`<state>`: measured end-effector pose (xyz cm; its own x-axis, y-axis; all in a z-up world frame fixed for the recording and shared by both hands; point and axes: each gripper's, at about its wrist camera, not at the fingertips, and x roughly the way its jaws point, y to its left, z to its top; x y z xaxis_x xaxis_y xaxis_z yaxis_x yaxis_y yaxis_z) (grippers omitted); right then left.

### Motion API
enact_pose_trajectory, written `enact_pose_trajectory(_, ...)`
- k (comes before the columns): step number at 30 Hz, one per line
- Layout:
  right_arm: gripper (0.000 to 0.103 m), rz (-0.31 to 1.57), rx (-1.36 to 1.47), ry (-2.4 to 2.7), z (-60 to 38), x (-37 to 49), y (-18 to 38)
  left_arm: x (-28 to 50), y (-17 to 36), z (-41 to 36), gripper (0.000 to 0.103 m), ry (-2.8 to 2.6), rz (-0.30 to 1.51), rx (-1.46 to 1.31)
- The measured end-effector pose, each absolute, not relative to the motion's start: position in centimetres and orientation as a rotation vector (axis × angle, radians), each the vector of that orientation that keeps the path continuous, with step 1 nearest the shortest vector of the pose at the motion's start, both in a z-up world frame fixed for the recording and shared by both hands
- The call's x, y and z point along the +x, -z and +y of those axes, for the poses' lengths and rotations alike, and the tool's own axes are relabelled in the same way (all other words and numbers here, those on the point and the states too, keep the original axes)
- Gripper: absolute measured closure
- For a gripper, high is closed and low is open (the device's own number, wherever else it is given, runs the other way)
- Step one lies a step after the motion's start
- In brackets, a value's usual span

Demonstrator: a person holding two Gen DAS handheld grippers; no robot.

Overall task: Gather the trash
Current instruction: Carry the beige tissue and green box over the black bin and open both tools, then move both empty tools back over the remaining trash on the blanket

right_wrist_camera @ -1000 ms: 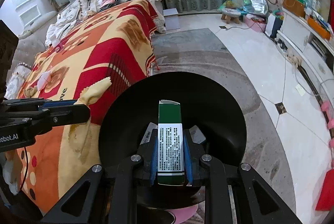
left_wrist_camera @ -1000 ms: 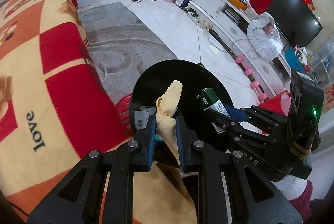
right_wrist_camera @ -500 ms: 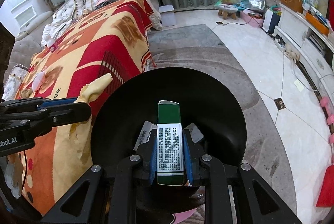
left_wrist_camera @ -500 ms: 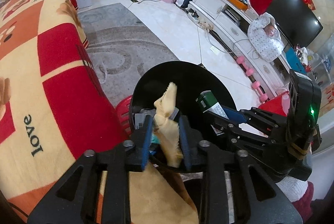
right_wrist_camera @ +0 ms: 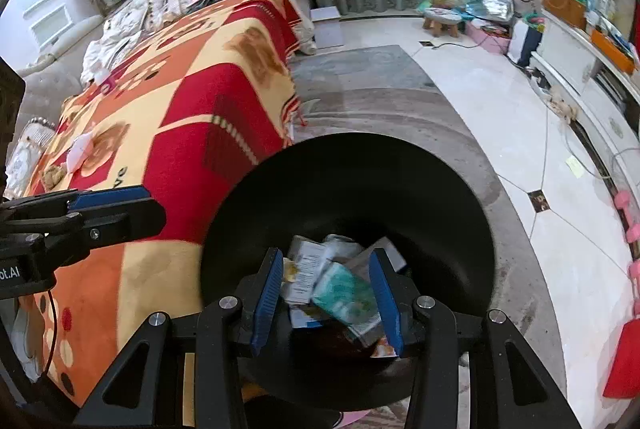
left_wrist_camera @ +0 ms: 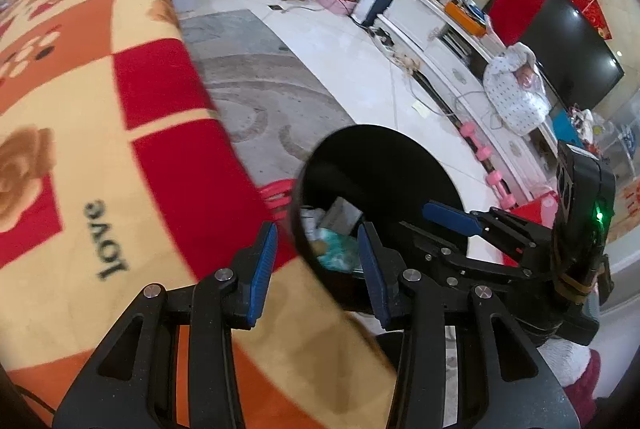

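Observation:
A round black bin (right_wrist_camera: 360, 181) stands on the floor beside the sofa and holds several pieces of trash. Among them are a teal packet (right_wrist_camera: 344, 293) and a white printed box (right_wrist_camera: 308, 269). My right gripper (right_wrist_camera: 326, 297) hangs right over the bin's mouth; its jaws are opening and nothing is between the blue pads. My left gripper (left_wrist_camera: 316, 265) hovers over the bin's (left_wrist_camera: 380, 169) left rim at the blanket's edge, jaws opening and empty too. Each gripper shows in the other's view: the right gripper (left_wrist_camera: 440, 217) and the left gripper (right_wrist_camera: 120, 205).
A sofa under a red, orange and yellow blanket (left_wrist_camera: 100, 149) fills the left side. A red plastic item (left_wrist_camera: 278, 191) sits against the bin. A grey rug (right_wrist_camera: 380, 109) and white tiles lie beyond. A TV cabinet (left_wrist_camera: 432, 29) and pink dumbbells (left_wrist_camera: 480, 149) line the right.
The yellow cloth has left the left jaws and the green box the right jaws; neither shows now. Both grippers have opened. The left gripper has shifted left, toward the sofa.

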<state>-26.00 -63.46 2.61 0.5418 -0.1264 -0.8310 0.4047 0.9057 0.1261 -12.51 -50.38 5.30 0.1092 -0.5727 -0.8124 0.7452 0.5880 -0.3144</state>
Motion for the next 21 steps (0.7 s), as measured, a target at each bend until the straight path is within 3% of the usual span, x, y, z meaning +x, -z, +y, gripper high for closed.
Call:
enact_pose_trajectory(8, 0.059, 0.955, 0.269, 0.253, -59.9, -23.0, -3.6, -10.2, -5.4, -45.3, 0.063, 0.859, 1.053, 0.171)
enact_pose_trajectory(13, 0.038, 0.958, 0.239, 0.196, -56.9, -20.3, -4.0, -8.4, -5.3, -40.8, 0.063, 0.784, 1.045, 0.142)
enact_pose_trajectory(21, 0.037, 0.974, 0.166, 0.058, -50.3, -14.7, -4.2, -4.3, -5.0, -31.8, 0.063, 0.634, 1.050, 0.081)
